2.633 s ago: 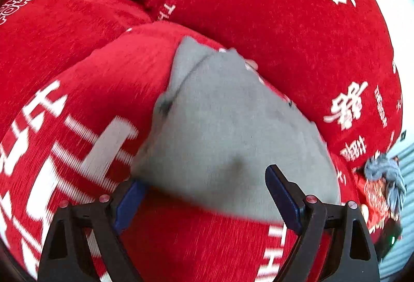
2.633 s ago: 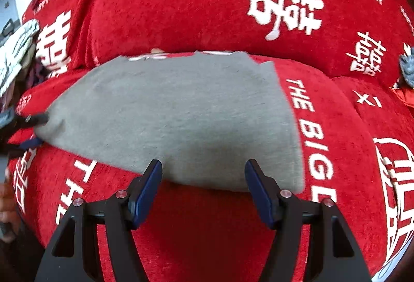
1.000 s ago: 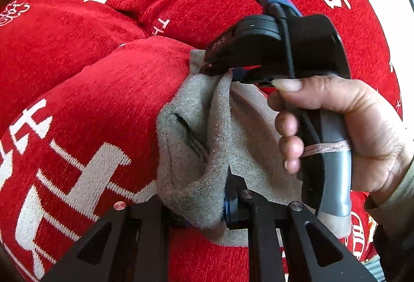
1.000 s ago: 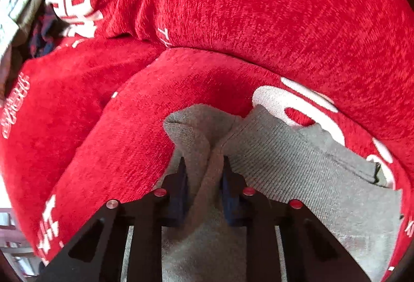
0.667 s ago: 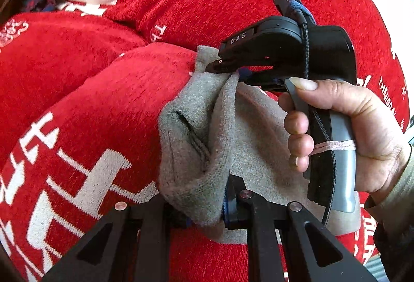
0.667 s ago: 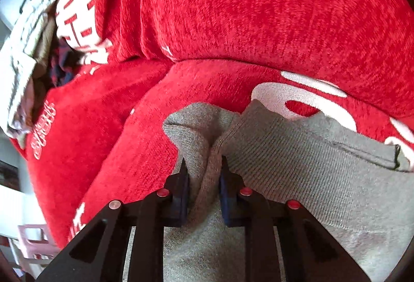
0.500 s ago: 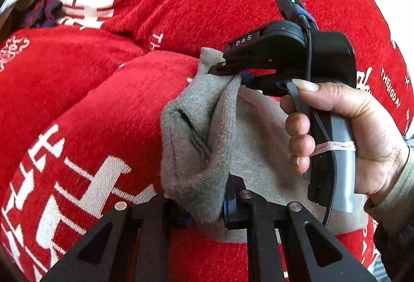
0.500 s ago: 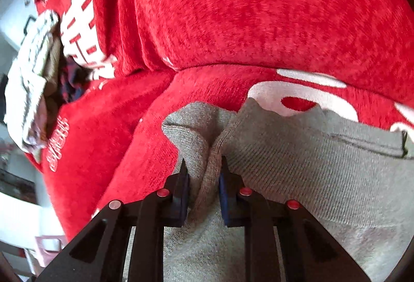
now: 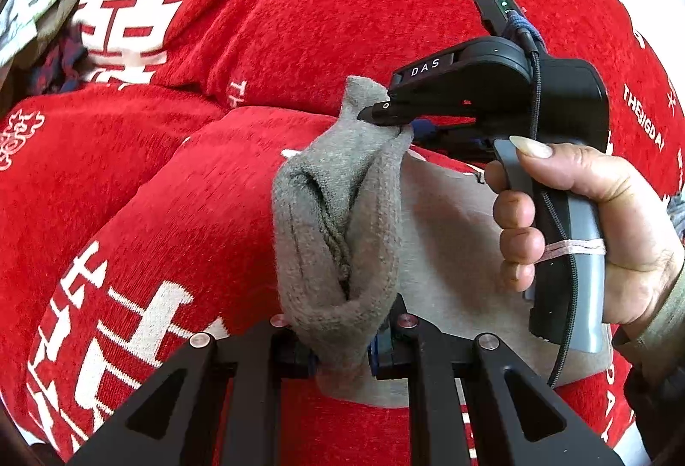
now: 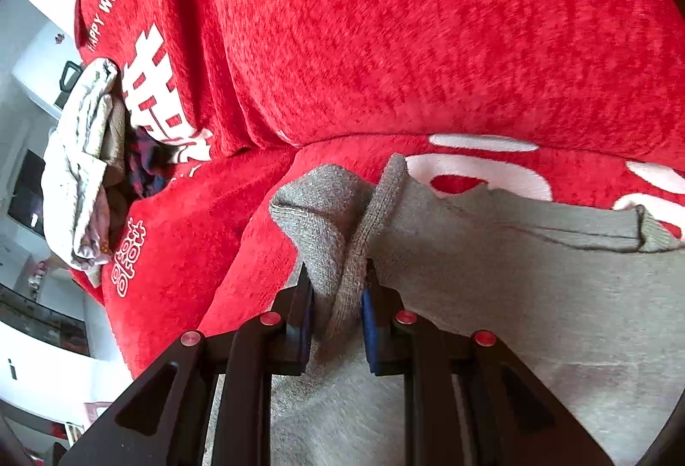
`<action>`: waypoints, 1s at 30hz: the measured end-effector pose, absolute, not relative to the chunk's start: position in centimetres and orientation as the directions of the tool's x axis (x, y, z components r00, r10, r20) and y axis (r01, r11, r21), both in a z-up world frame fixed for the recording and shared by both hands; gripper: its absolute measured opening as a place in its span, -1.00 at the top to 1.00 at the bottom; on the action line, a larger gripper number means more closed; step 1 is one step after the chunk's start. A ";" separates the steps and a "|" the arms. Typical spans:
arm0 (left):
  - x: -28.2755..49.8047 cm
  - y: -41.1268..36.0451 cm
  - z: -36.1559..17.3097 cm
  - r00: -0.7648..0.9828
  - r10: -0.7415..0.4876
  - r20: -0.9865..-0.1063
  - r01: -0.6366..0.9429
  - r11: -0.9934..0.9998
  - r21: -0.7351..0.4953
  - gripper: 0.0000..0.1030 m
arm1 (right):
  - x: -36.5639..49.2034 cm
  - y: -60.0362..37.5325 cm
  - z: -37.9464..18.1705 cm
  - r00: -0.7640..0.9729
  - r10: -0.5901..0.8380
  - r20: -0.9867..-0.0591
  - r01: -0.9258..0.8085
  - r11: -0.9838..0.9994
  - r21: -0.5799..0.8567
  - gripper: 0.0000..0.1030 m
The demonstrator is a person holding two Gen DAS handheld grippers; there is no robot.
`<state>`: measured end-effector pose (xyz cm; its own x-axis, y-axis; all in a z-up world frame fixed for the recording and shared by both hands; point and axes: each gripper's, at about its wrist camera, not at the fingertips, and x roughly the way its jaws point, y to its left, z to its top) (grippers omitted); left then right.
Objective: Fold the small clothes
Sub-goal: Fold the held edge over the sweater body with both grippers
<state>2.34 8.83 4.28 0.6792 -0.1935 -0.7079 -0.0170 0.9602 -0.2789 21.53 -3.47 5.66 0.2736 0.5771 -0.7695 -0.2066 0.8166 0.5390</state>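
Note:
A small grey knit garment (image 9: 342, 218) lies on the red sofa seat, its left edge gathered and lifted. My left gripper (image 9: 342, 350) is shut on the near corner of that edge, cloth bunched between the blue pads. In the left wrist view the right gripper (image 9: 398, 123), held by a hand (image 9: 608, 218), pinches the far corner of the same edge. Seen from the right wrist, my right gripper (image 10: 336, 307) is shut on the grey garment (image 10: 535, 295), a ribbed hem running up between its jaws. The rest of the garment spreads flat to the right.
The red sofa cover (image 9: 299, 8) with white characters fills both views, its backrest rising just behind the garment. A heap of pale and dark clothes (image 10: 85, 166) lies at the sofa's left end, the same clothes heap (image 9: 38, 4) showing at top left. Floor and furniture beyond the sofa's left end.
Both grippers have risen a little and drifted with the pinched grey edge, which now stands higher off the seat. More of the clothes heap at the sofa's left end has come into view.

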 end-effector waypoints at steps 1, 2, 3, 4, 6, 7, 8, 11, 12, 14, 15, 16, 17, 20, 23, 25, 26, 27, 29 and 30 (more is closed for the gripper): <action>2.3 8.4 4.5 0.679 -0.191 -0.709 -0.011 0.963 -0.270 0.67 | 21.5 -3.8 5.8 0.275 0.579 -0.768 -0.207 0.815 0.541 0.60; 2.3 8.0 4.7 0.679 -0.189 -0.710 -0.007 0.965 -0.263 0.67 | 21.4 -4.2 5.9 0.277 0.578 -0.767 -0.208 0.816 0.540 0.60; 2.3 7.7 4.8 0.678 -0.188 -0.711 -0.002 0.966 -0.258 0.67 | 21.4 -4.6 6.1 0.279 0.578 -0.767 -0.210 0.816 0.539 0.60; 2.3 7.3 5.0 0.677 -0.187 -0.712 0.005 0.968 -0.250 0.67 | 21.3 -5.0 6.2 0.281 0.579 -0.766 -0.211 0.816 0.539 0.60; 2.3 6.6 5.3 0.677 -0.184 -0.713 0.016 0.972 -0.235 0.67 | 21.2 -5.9 6.4 0.284 0.583 -0.761 -0.210 0.812 0.544 0.60; 2.2 6.0 5.5 0.676 -0.182 -0.714 0.025 0.974 -0.225 0.67 | 21.2 -6.3 6.4 0.284 0.587 -0.758 -0.209 0.810 0.549 0.60; 2.2 5.6 5.6 0.676 -0.180 -0.715 0.031 0.976 -0.217 0.67 | 21.1 -7.0 6.6 0.285 0.595 -0.752 -0.210 0.804 0.557 0.60; 2.0 3.9 6.0 0.674 -0.162 -0.721 0.049 0.983 -0.176 0.67 | 21.1 -8.4 6.8 0.285 0.614 -0.736 -0.219 0.789 0.574 0.60; 2.0 3.4 6.0 0.673 -0.156 -0.723 0.054 0.985 -0.162 0.67 | 21.1 -8.9 6.9 0.285 0.618 -0.732 -0.223 0.786 0.577 0.60; 1.9 2.1 6.1 0.672 -0.144 -0.726 0.068 0.989 -0.133 0.67 | 21.1 -10.0 7.0 0.284 0.628 -0.725 -0.230 0.778 0.584 0.60; 1.9 1.5 6.1 0.672 -0.141 -0.727 0.073 0.990 -0.123 0.67 | 21.1 -10.5 7.1 0.284 0.631 -0.722 -0.232 0.776 0.587 0.60; 1.8 0.8 6.1 0.673 -0.135 -0.728 0.081 0.991 -0.108 0.67 | 21.1 -11.0 7.1 0.284 0.634 -0.720 -0.233 0.774 0.589 0.60; 1.8 0.3 6.2 0.673 -0.131 -0.728 0.086 0.991 -0.098 0.67 | 21.0 -11.7 7.1 0.285 0.637 -0.717 -0.234 0.771 0.592 0.60; 1.8 -1.3 6.3 0.676 -0.120 -0.727 0.104 0.992 -0.067 0.67 | 20.9 -13.1 7.1 0.287 0.640 -0.713 -0.240 0.769 0.593 0.60; 1.8 -2.7 6.6 0.679 -0.112 -0.725 0.116 0.992 -0.045 0.67 | 20.9 -14.2 7.2 0.289 0.641 -0.711 -0.247 0.767 0.592 0.60; 1.8 -3.6 6.7 0.679 -0.111 -0.725 0.125 0.992 -0.034 0.67 | 20.9 -14.8 7.2 0.289 0.644 -0.708 -0.247 0.765 0.595 0.61; 1.7 -4.1 6.8 0.679 -0.111 -0.725 0.132 0.991 -0.028 0.67 | 20.9 -15.3 7.2 0.290 0.648 -0.704 -0.247 0.761 0.599 0.61; 1.7 -4.5 6.8 0.679 -0.112 -0.725 0.138 0.990 -0.023 0.67 | 20.8 -15.6 7.2 0.291 0.651 -0.701 -0.249 0.759 0.601 0.61; 1.5 -5.5 6.9 0.679 -0.116 -0.725 0.156 0.988 -0.012 0.67 | 20.6 -16.4 7.3 0.296 0.653 -0.697 -0.257 0.757 0.600 0.61; 1.4 -6.0 7.0 0.679 -0.119 -0.725 0.164 0.986 -0.008 0.67 | 20.5 -16.8 7.3 0.299 0.654 -0.695 -0.262 0.756 0.599 0.61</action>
<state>1.45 -6.00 6.95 0.6786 -0.1191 -0.7248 0.1644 0.9864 -0.0082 20.51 -16.77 7.33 0.2987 0.6541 -0.6949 -0.2617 0.7564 0.5995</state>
